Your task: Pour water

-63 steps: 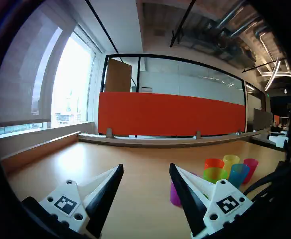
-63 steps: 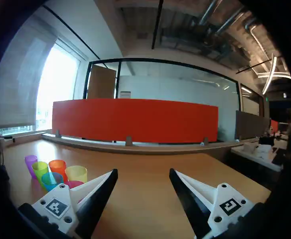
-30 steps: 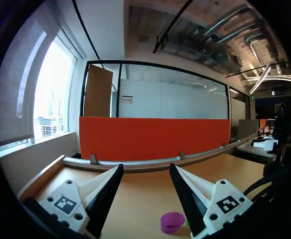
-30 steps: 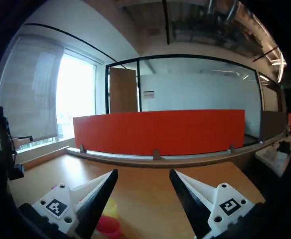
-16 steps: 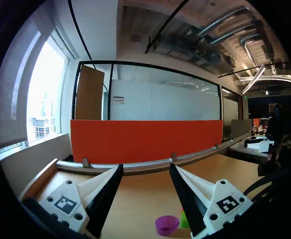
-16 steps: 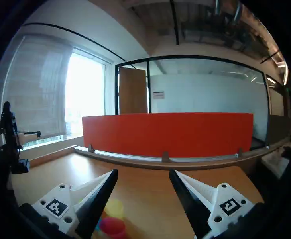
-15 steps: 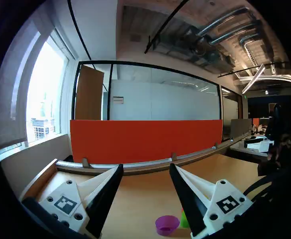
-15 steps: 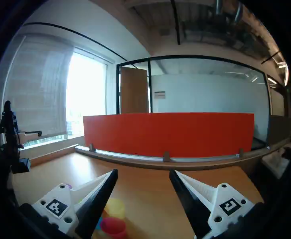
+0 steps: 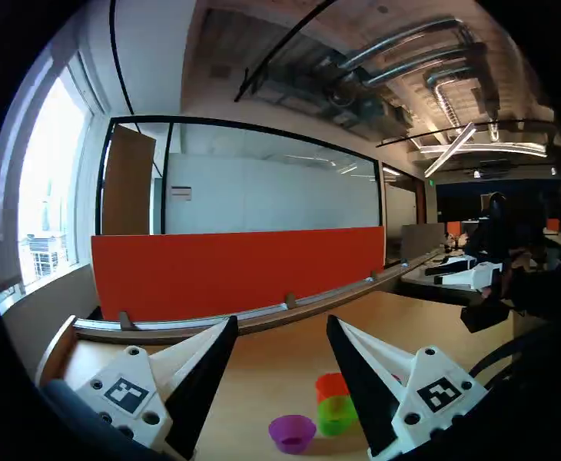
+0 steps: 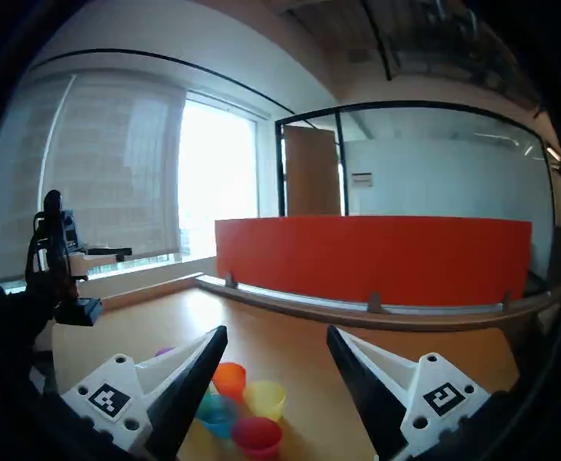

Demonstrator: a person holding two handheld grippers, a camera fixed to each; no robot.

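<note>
Several small coloured plastic cups stand clustered on the wooden desk. In the left gripper view a purple cup (image 9: 292, 432), a green cup (image 9: 336, 415) and an orange cup (image 9: 330, 384) sit low between my fingers. My left gripper (image 9: 280, 323) is open and holds nothing, above and short of them. In the right gripper view an orange cup (image 10: 229, 378), a yellow cup (image 10: 264, 398), a blue cup (image 10: 217, 415) and a red cup (image 10: 257, 436) sit below my right gripper (image 10: 277, 332), which is open with nothing in it. A purple cup (image 10: 164, 351) peeks over the left finger.
An orange divider panel (image 9: 234, 269) runs along the desk's far edge (image 10: 373, 257). The other gripper shows at the right (image 9: 476, 275) of the left view and at the left (image 10: 59, 257) of the right view. Bare wooden desk (image 10: 434, 346) lies to the right of the cups.
The left view has swung right and the right view left. More cups have come into view under both grippers. Both grippers have stayed open.
</note>
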